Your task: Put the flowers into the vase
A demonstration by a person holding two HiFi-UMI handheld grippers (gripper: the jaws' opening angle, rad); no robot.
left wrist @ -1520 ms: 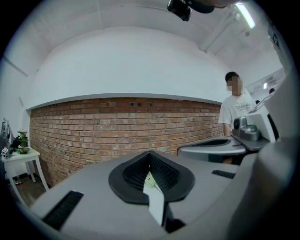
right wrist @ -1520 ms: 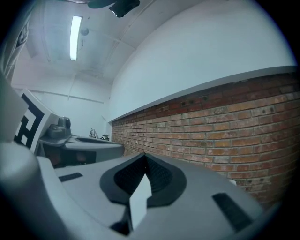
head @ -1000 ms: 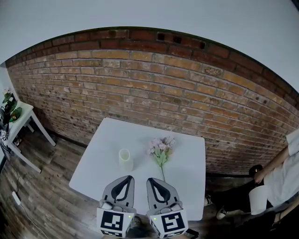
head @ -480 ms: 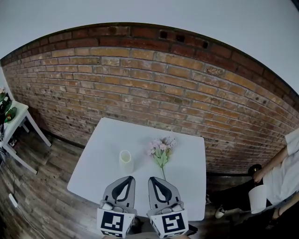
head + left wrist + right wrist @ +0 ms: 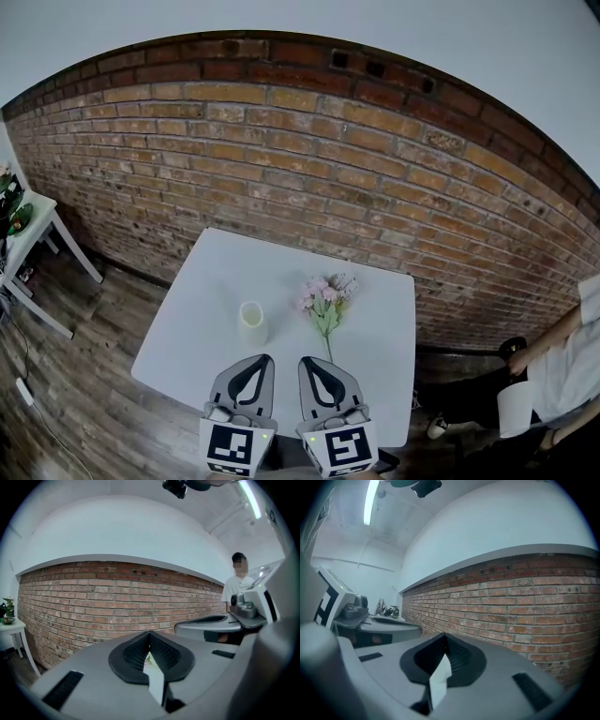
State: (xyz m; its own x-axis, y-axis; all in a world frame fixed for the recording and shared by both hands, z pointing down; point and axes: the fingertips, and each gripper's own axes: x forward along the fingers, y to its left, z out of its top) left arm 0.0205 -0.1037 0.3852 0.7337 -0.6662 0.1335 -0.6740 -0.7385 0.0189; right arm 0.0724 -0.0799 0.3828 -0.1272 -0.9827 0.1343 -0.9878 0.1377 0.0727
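A cream cylindrical vase (image 5: 251,323) stands upright on the white table (image 5: 211,281). To its right lies a bunch of pink flowers (image 5: 325,292), blooms toward the brick wall and green stem pointing back at me. My left gripper (image 5: 267,357) and right gripper (image 5: 303,359) hover side by side over the table's near edge, both short of the vase and the flowers. Each is shut with nothing held. In the left gripper view the left gripper (image 5: 149,633) has its jaws meeting at the tip, and in the right gripper view the right gripper (image 5: 444,634) shows the same.
A brick wall (image 5: 309,178) runs behind the table. A small white side table (image 5: 28,225) with plants stands far left on the wood floor. A seated person (image 5: 562,361) with a white container (image 5: 516,408) is at the right.
Both grippers have sunk slightly at the table's near edge and the head view has shifted a little. Vase and flowers lie as before.
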